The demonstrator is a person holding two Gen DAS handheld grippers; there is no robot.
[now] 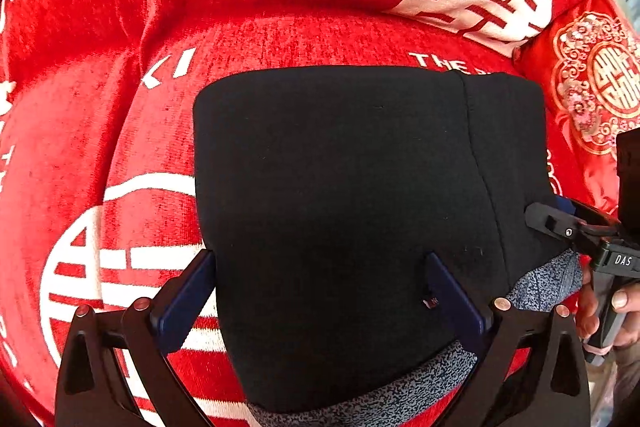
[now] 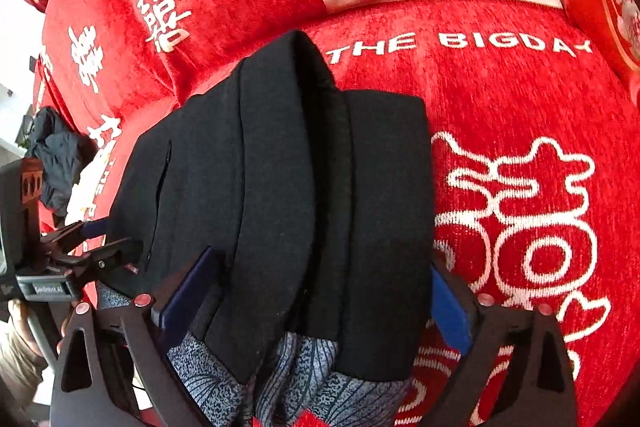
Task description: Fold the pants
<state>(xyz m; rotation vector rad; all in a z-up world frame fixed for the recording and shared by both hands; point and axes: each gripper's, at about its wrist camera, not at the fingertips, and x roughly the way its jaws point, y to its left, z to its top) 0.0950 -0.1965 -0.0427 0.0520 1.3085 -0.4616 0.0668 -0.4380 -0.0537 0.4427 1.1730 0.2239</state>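
Both tools' inner fingers (image 1: 452, 291) sink behind pants (image 1: 340, 207).

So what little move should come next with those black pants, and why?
Probably draw both grippers back. The pants already lie in a compact fold on the red cover, and the left gripper and right gripper sit open around them, gripping nothing.
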